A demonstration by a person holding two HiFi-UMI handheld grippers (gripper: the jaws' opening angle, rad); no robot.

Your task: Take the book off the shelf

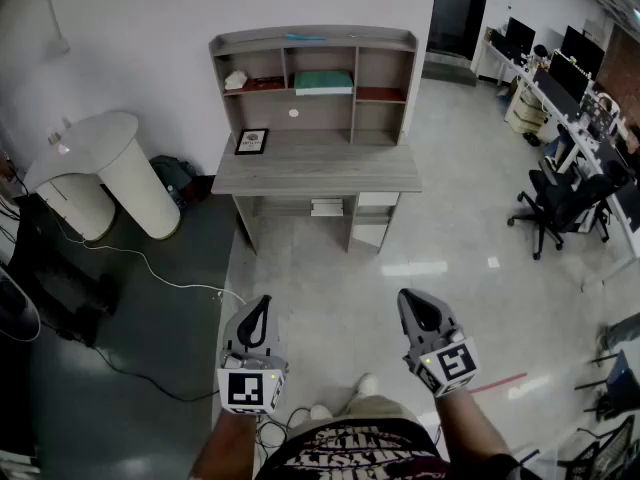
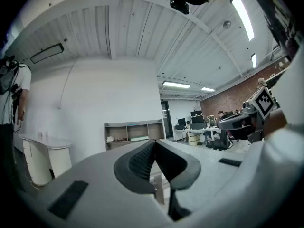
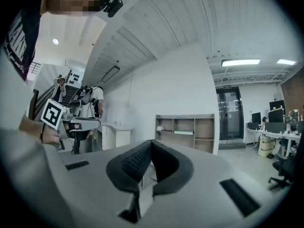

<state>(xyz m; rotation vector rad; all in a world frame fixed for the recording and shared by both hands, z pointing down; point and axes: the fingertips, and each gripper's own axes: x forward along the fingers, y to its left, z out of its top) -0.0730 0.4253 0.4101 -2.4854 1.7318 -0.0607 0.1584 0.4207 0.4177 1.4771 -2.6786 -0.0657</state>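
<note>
Book rests in middle bay of shelf, bare floor before closed left tongs and closed right tongs.

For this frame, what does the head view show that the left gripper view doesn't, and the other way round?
Only the head view: the framed picture on the desk, the person's shoe, and the left gripper seen from outside.
Only the left gripper view: the ceiling lights, the brick wall, and that gripper's jaws seen head-on, closed with nothing between them.
Both: the shelf with the green book lying in its middle compartment, well away from both grippers, and the right gripper.
</note>
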